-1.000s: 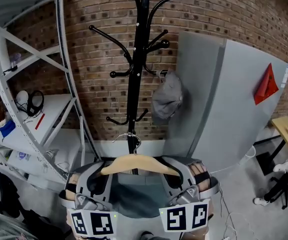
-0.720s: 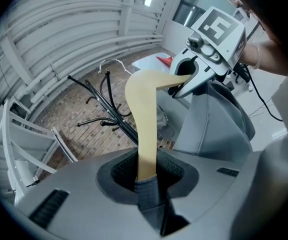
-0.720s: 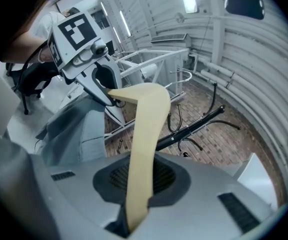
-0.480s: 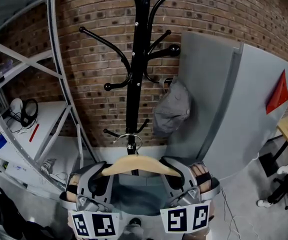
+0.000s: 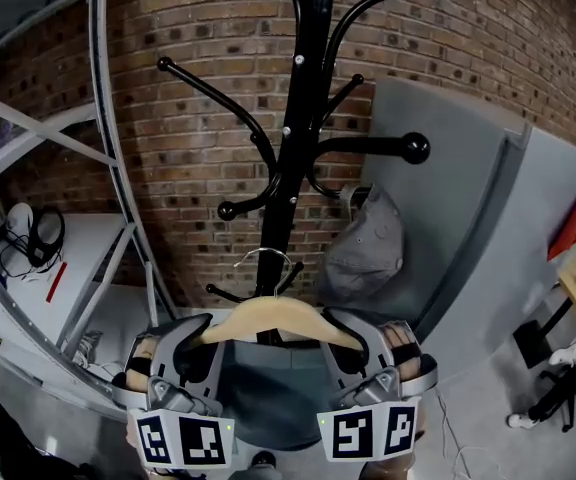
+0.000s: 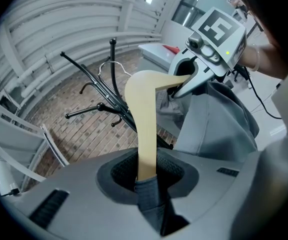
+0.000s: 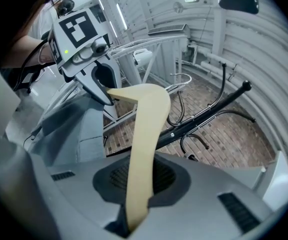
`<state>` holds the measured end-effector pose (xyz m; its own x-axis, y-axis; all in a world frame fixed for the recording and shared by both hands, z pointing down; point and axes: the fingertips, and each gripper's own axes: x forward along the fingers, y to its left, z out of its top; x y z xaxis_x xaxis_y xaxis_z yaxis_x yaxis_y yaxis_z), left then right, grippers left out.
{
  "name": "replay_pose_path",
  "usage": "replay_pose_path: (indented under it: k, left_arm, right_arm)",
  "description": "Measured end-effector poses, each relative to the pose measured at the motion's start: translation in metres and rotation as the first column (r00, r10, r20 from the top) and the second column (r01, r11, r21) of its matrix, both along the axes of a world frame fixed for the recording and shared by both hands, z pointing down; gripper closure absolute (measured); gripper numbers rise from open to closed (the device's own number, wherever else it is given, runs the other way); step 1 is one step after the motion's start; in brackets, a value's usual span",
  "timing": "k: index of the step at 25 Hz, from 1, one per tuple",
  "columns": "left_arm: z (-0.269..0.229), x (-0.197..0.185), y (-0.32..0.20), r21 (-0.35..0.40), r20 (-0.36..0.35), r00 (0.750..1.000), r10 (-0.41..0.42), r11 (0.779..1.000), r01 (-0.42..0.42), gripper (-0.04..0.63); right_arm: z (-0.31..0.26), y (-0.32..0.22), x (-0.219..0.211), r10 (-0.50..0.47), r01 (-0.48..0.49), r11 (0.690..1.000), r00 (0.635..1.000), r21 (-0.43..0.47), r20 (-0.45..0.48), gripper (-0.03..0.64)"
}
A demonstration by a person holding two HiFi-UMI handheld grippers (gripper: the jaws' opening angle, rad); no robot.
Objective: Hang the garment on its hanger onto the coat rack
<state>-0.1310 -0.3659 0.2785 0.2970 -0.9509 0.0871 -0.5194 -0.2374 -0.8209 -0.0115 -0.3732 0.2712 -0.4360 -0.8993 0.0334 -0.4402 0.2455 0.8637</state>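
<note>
Both tools held the load in the air in front of the coat rack, with nothing underneath to carry it. The left hand-held gripper was clamped on the left end of the wooden hanger, with the garment shoulder pinched in alongside. The right hand-held gripper was clamped on the hanger's right end. The garment draped down between them. The metal hook stood up just in front of the black pole, below the knobbed arm and near the lower curved arm. To do this step well, I judged that both ends should rise together so the hanger stayed level. The hook's opening should be turned toward a free arm, lifted clear over the arm's knob, then lowered until the arm took the weight. Only then should either grip ease. The grey cap on the right looked worth avoiding. Compared with a second earlier, the rack filled more of the head view and its pole sat further right. The hook had come up closer to the arms, and both clamps on the hanger looked unchanged.
</note>
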Motion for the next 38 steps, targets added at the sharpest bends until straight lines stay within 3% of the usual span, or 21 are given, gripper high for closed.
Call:
replay_pose_path:
  k: [14, 29, 38]
  left_arm:
    - [-0.022, -0.025, -0.063, 0.026, -0.002, 1.000, 0.012, 1.000, -0.012, 0.512]
    - [0.018, -0.024, -0.114, -0.101, -0.016, 0.998, 0.053, 0.993, -0.055, 0.512]
    - [0.033, -0.021, -0.127, -0.133, -0.016, 0.998, 0.065, 0.989, -0.067, 0.512]
  right_arm:
    - [-0.022, -0.061, -0.025, 0.014, -0.014, 1.000, 1.000, 0.010, 0.000, 0.569]
    - [0.012, -0.102, -0.025, 0.067, -0.070, 0.993, 0.997, -0.093, -0.040, 0.569]
    - [0.028, -0.113, -0.023, 0.083, -0.087, 0.987, 0.996, -0.131, -0.038, 0.569]
